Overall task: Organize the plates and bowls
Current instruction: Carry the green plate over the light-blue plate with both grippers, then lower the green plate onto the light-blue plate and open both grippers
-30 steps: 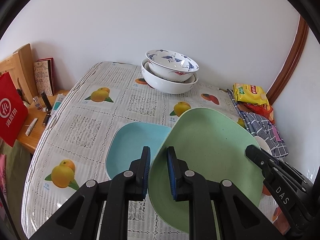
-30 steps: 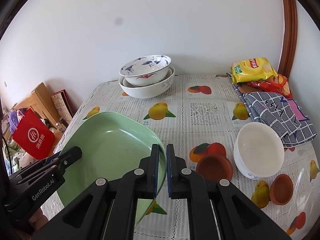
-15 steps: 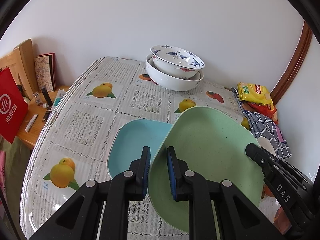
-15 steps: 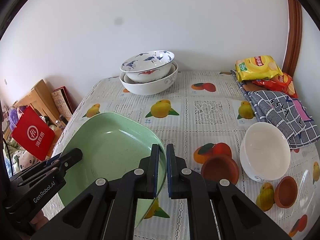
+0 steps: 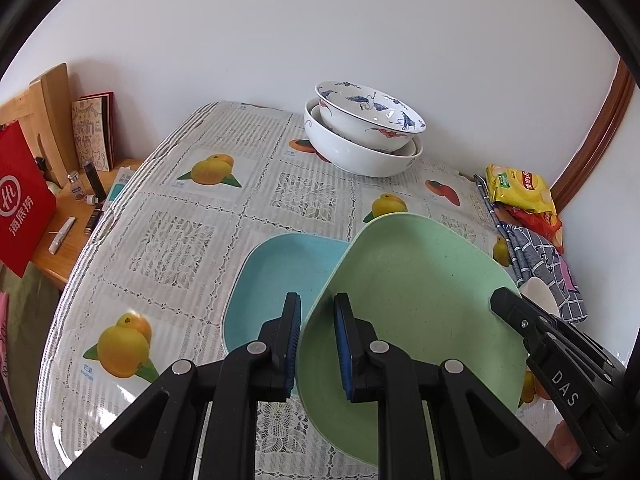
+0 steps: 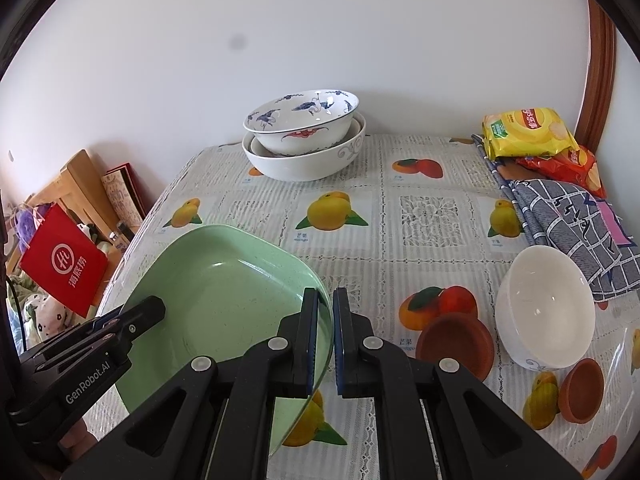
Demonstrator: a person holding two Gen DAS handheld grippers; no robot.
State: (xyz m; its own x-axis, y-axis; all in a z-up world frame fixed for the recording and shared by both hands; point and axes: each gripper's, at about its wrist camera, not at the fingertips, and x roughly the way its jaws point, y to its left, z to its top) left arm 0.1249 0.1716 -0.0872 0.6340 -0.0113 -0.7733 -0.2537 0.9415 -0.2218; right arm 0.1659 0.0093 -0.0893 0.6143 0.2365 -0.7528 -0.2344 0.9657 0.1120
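Observation:
A green square plate (image 5: pixel 416 296) is held above the table by both grippers. My left gripper (image 5: pixel 318 340) is shut on its left rim and my right gripper (image 6: pixel 326 340) is shut on its right rim; the plate also shows in the right wrist view (image 6: pixel 224 296). A blue square plate (image 5: pixel 280 276) lies flat on the table under the green plate's left edge. Two stacked white patterned bowls (image 5: pixel 364 136) stand at the back; they also show in the right wrist view (image 6: pixel 304 136).
A white bowl (image 6: pixel 544 304) and two small brown dishes (image 6: pixel 456 340) (image 6: pixel 580 390) sit at the right. Snack bags (image 6: pixel 528 128) and a checked cloth (image 6: pixel 568 220) lie at the far right. A red bag (image 5: pixel 20 200) and a wooden side table (image 5: pixel 76 216) stand left.
Both grippers have carried the green plate slightly forward toward the stacked bowls. The blue plate has stayed in place.

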